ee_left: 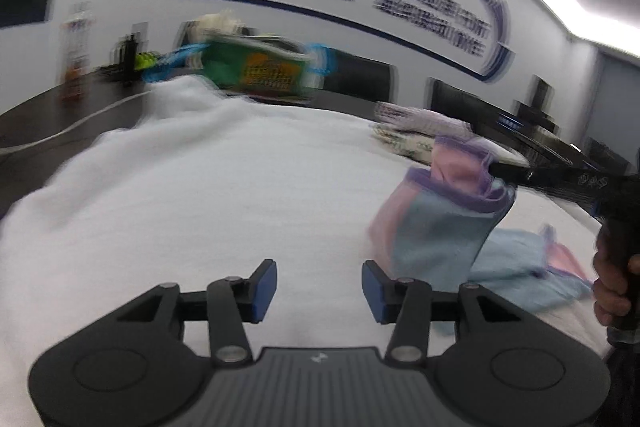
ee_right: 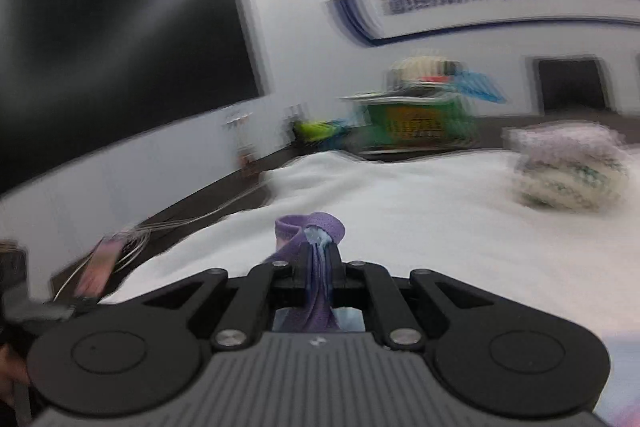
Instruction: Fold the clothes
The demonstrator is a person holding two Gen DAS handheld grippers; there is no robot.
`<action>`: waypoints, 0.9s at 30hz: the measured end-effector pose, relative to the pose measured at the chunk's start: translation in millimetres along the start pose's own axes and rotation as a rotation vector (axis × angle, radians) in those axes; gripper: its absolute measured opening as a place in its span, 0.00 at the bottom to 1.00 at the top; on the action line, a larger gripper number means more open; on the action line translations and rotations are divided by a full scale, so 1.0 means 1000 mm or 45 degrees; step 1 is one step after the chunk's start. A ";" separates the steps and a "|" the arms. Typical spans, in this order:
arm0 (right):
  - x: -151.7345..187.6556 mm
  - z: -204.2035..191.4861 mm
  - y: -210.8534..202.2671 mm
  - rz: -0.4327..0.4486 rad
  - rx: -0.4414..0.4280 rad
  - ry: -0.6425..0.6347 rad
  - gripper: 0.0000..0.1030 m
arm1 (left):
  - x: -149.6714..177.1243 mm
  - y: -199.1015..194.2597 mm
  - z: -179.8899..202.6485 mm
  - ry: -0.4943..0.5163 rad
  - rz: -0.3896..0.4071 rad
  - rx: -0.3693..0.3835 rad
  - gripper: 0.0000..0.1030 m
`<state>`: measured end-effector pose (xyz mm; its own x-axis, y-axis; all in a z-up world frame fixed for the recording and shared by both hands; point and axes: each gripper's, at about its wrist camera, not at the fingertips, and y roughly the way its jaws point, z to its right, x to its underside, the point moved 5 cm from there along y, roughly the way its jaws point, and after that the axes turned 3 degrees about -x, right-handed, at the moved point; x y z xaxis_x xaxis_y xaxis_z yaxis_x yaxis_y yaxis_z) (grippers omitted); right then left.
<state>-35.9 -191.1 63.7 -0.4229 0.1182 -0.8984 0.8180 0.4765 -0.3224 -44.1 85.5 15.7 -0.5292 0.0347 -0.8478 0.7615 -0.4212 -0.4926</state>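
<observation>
A small garment (ee_left: 444, 219) in pale blue and pink with purple trim hangs from my right gripper (ee_left: 496, 169), lifted above the white cloth-covered table (ee_left: 224, 187); its lower part trails on the cloth at the right. In the right wrist view my right gripper (ee_right: 320, 259) is shut on the garment's purple edge (ee_right: 316, 227). My left gripper (ee_left: 319, 285) is open and empty, low over the white cloth, just left of the hanging garment. Both views are blurred by motion.
A stack of folded clothes (ee_left: 416, 131) (ee_right: 568, 171) lies at the far right of the cloth. A green basket (ee_left: 260, 67) (ee_right: 416, 119) with items stands behind the table. Cables (ee_right: 132, 247) lie on the dark table edge. A big dark screen (ee_right: 120, 59) hangs on the wall.
</observation>
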 end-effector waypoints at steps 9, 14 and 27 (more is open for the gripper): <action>0.044 0.090 -0.066 -0.008 0.381 0.304 0.38 | -0.013 0.049 0.083 0.244 -0.065 0.187 0.50; 0.028 0.068 -0.064 0.003 0.257 0.142 0.43 | -0.031 0.063 0.083 0.194 -0.083 0.133 0.47; 0.024 0.051 0.035 -0.553 0.160 -0.328 0.13 | 0.013 0.078 0.135 0.487 -0.197 0.182 0.62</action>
<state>3.0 -216.0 15.2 -0.6370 -0.2929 -0.7131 0.6355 0.3241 -0.7008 -42.4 -69.0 -7.4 -0.4360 0.4293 -0.7910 0.6103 -0.5048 -0.6104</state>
